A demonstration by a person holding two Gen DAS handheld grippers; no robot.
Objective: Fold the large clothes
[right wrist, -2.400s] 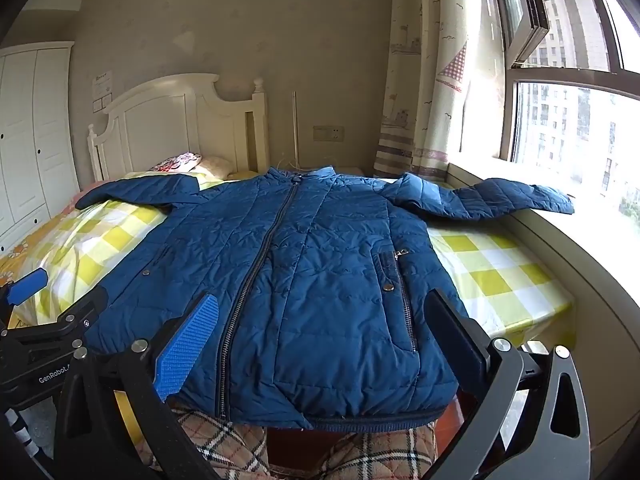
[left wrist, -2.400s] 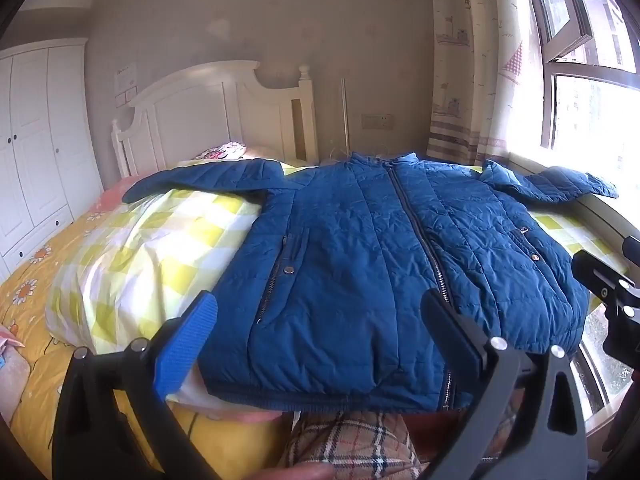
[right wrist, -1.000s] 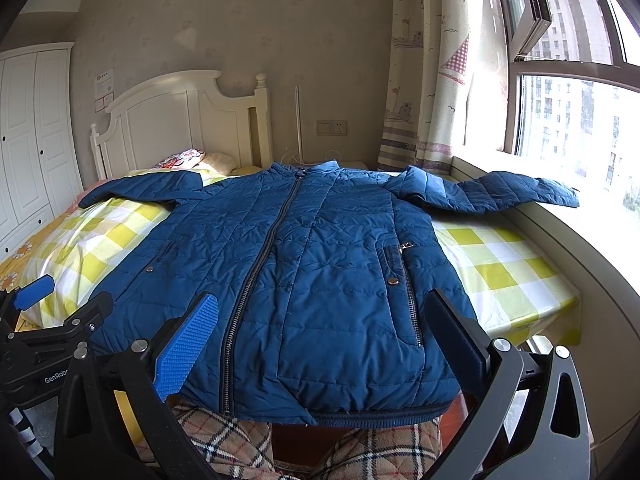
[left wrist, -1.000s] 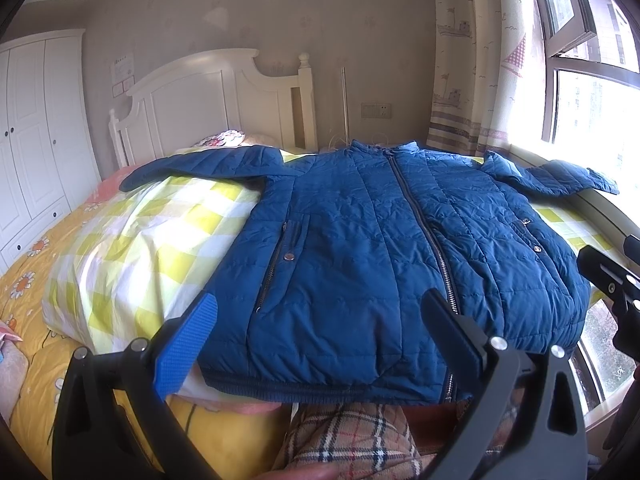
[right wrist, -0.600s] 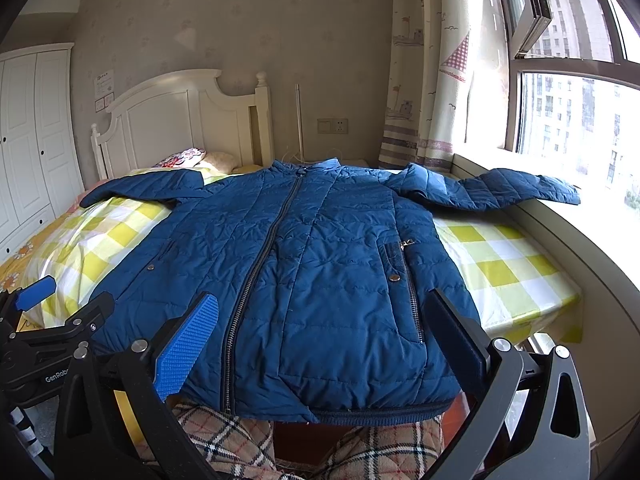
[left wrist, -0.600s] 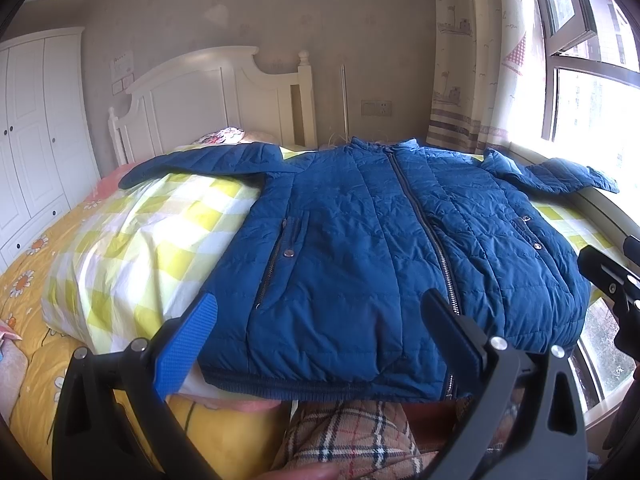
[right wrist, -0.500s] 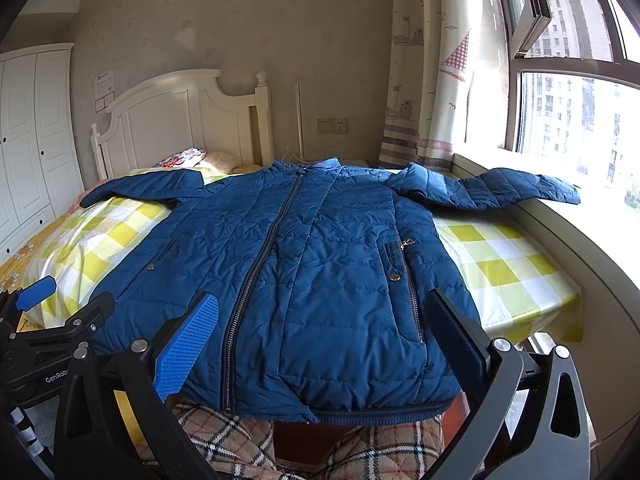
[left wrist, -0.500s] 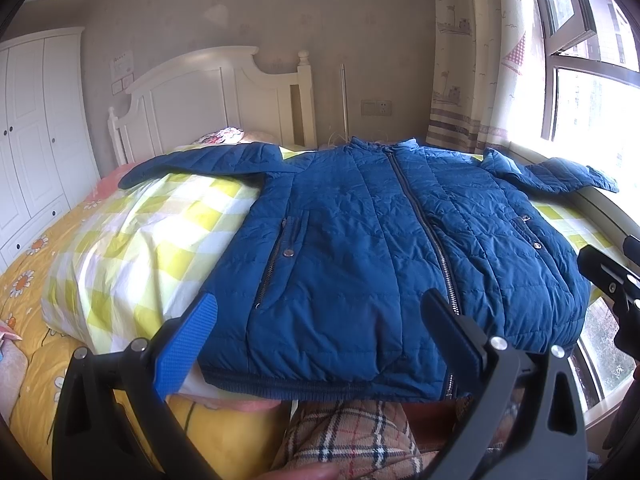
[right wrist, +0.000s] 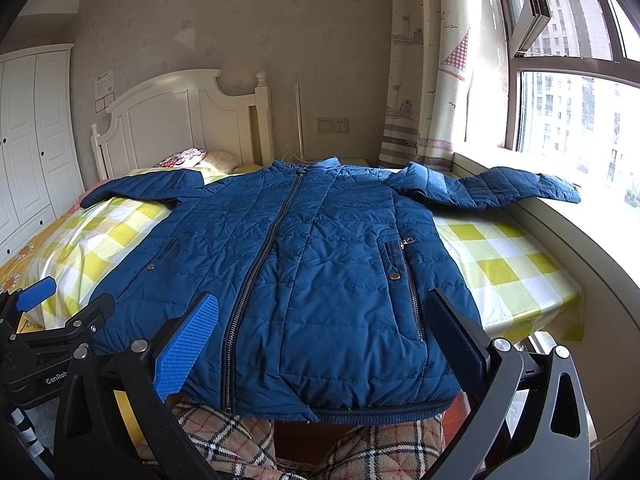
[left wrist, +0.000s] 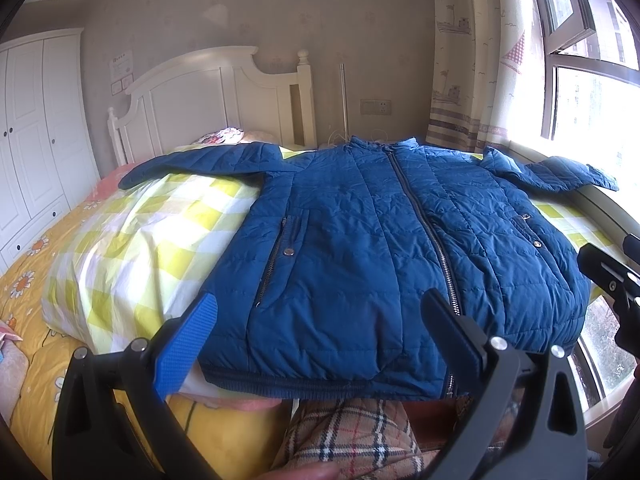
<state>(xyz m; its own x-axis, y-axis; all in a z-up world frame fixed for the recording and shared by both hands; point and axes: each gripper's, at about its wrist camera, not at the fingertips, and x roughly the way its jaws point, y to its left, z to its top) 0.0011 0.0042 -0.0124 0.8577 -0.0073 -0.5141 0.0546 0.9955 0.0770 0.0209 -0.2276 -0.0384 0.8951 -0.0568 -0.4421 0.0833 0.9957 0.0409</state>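
A blue quilted jacket (left wrist: 360, 240) (right wrist: 320, 256) lies flat and zipped on the bed, front up, collar toward the headboard. Its left sleeve (left wrist: 200, 162) stretches toward the pillows. Its right sleeve (right wrist: 500, 190) rests on the window sill. The hem hangs slightly over the bed's near edge. My left gripper (left wrist: 320, 332) hovers open just before the hem, holding nothing. My right gripper (right wrist: 322, 332) is likewise open over the hem near the zip, empty. Each gripper also shows at the edge of the other's view.
A yellow-and-white checked quilt (left wrist: 132, 248) covers the bed, with a yellow flowered sheet (left wrist: 28, 276) at the left. White headboard (right wrist: 180, 120), wardrobe (left wrist: 32, 132), curtain (right wrist: 428, 60) and window (right wrist: 580, 112) surround it. The person's plaid trousers (right wrist: 224, 436) show below the hem.
Both views have shifted only slightly, rising a little over the jacket. The jacket lies as before and both grippers stay open.
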